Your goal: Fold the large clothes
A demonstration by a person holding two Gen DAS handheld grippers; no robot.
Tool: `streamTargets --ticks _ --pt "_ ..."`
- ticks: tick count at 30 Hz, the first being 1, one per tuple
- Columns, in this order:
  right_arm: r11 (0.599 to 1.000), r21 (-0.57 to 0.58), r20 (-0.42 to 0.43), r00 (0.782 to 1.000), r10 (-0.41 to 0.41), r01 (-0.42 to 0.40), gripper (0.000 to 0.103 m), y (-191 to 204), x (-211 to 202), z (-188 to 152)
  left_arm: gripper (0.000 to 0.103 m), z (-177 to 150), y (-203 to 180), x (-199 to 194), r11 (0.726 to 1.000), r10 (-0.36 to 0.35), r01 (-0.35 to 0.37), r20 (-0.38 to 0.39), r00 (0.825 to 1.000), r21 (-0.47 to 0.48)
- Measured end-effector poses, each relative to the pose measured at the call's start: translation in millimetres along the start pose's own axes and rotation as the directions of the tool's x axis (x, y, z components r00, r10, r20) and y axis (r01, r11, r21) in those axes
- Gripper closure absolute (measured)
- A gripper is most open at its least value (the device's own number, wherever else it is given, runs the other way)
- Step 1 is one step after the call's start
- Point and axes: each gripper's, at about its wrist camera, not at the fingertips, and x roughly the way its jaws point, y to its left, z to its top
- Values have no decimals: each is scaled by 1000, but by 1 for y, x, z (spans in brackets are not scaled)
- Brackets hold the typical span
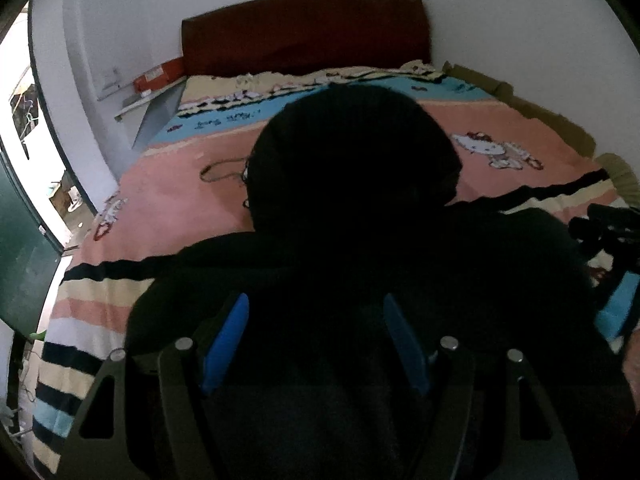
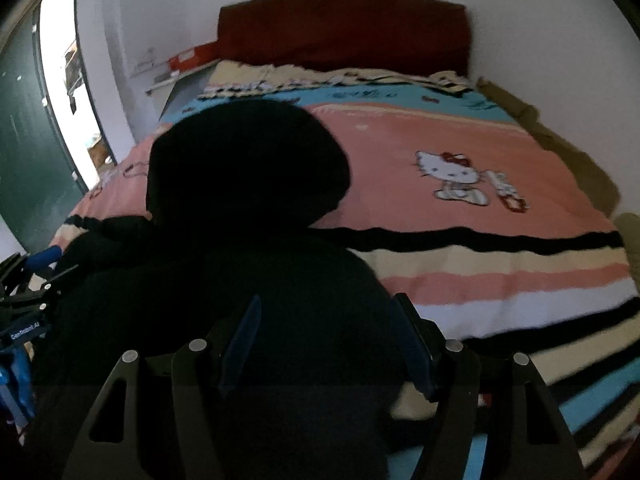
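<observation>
**Black garment flat on the bed, both grippers at its near hem**

Black and near featureless: the large black hooded garment [image 1: 360,208] lies spread on the pink, blue and striped cartoon-cat blanket [image 2: 460,208] that covers the bed, hood toward the dark red headboard [image 1: 304,32], body running back under your cameras. One sleeve [image 1: 132,264] reaches out to the left along a black stripe.

Your left gripper [image 1: 316,344] sits low over the near part of the garment, jaws spread wide with dark cloth between the blue pads. No pinch can be made out. Your right gripper [image 2: 326,346] does the same at the garment's right edge, jaws apart, blanket showing just beyond the right pad.

Judgement: you are at the start of a fold, lined up to take the near hem or side. Next move calls for closing both jaws on cloth only, not the blanket under it, then lifting evenly so the body carries over without dragging the hood askew.

Writing: the left gripper's body, seen at the left edge of the right view, bears white lettering that looks like "GenRobot.AI". The blanket's blue band has script too blurred to read.
</observation>
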Motion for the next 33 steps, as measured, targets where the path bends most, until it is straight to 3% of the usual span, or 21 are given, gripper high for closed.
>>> streamTargets --ticks 6,13,17,21,24,29,33 --pt "999 -7 -65 997 34 -35 37 5 58 -20 33 -31 13 42 999 -51 50 -65 997 -8" --pt "991 3 -111 985 131 -131 37 -5 65 -60 31 -58 -8 33 993 -35 40 -52 998 108" --pt "992 6 -124 984 130 -130 37 -7 72 -68 27 -58 -10 44 994 -23 30 -66 998 102" --pt "997 -25 -151 986 69 -73 36 3 77 -63 27 -53 -9 41 993 -15 25 -82 997 113" --pt "999 -35 -174 984 29 -36 36 6 66 -57 28 -49 -1 21 996 1 5 -64 998 85" --pt "997 -62 -87 996 31 -36 35 14 15 -51 28 -56 5 -20 998 18 -18 -3 1000 61" --pt "995 -84 -60 997 46 -51 30 25 1 -55 28 -72 -2 -22 998 22 -21 -3 1000 67"
